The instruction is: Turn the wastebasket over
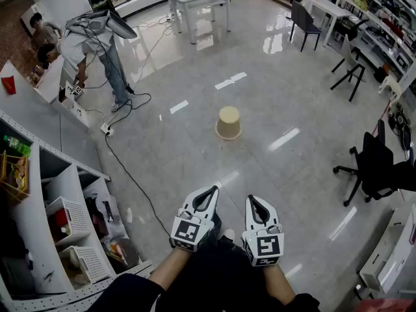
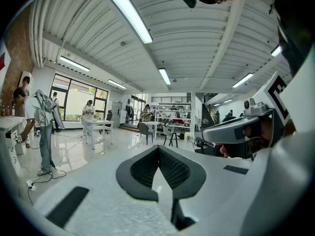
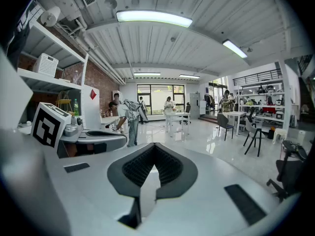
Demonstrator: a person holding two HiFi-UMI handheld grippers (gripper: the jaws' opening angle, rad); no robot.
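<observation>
Both tools are idle, so this reads as the approach step, with no contact made on the task's thing. The left gripper [image 1: 211, 190] and the right gripper [image 1: 252, 199] are held side by side low in the head view, close to the person's body and pointing forward across the floor [image 1: 292, 96]. In each gripper view the jaws are pressed fully together, pads meeting at the tips, with nothing between them and nothing touched. The wastebasket [image 1: 228, 123] is a cream tapered bin standing alone on the shiny floor, well apart from both grippers and straight ahead of them. It appears to sit mouth down with its narrower closed base up, though that is my reading from above. It does not show in either gripper view. A black cable [image 1: 130, 174] runs over the floor to the left, clear of the bin. The next move probably calls for walking up to the bin, lowering the grippers, spreading at least one pair of jaws to take the wall or rim, then rotating it. Risk: the light bin may slide on the glossy floor.
</observation>
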